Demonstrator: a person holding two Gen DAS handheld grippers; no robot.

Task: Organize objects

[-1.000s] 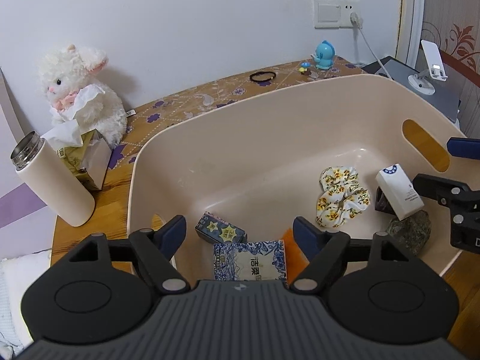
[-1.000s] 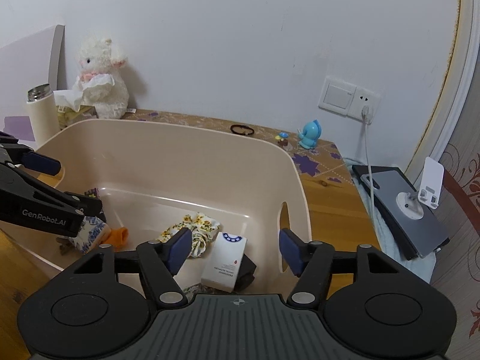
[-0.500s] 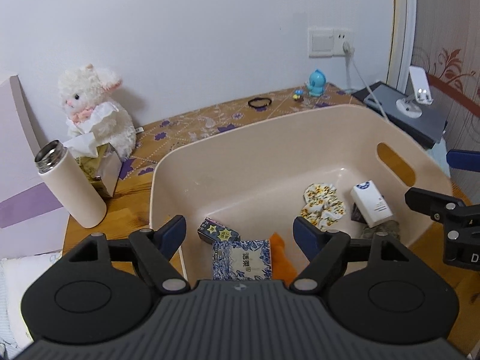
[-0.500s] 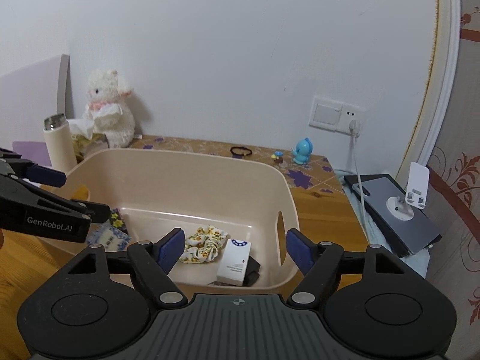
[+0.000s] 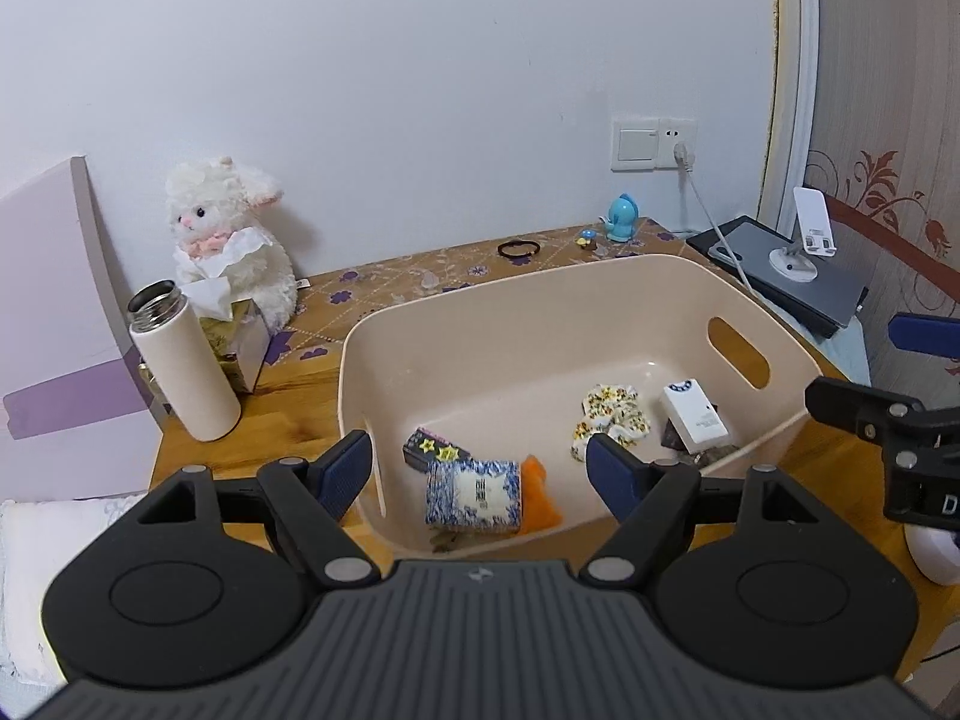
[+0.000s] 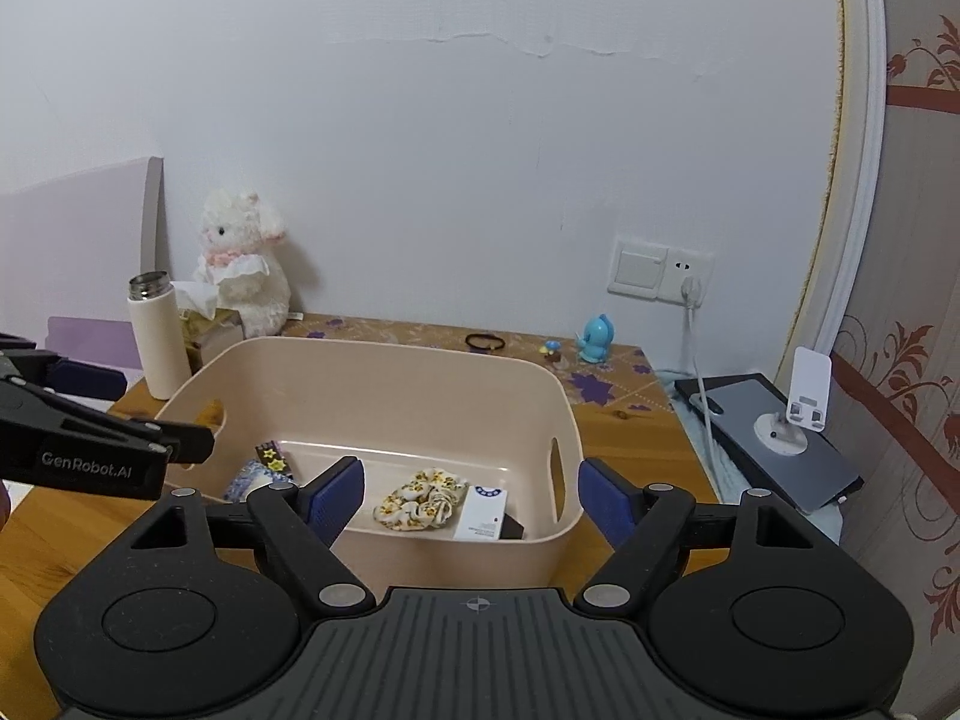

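A beige plastic bin stands on the wooden table. In it lie a blue patterned packet, an orange item, a dark star-printed packet, a floral scrunchie and a white box. My left gripper is open and empty, above the bin's near left side. My right gripper is open and empty, above the bin's near right side.
A white plush lamb, a tissue box and a cream thermos stand left of the bin. A black hair tie and a blue figurine lie behind it. A grey tablet with a phone stand lies to the right.
Both grippers have pulled back and up from the bin, still open and empty. The bin and its contents now look smaller and farther away.
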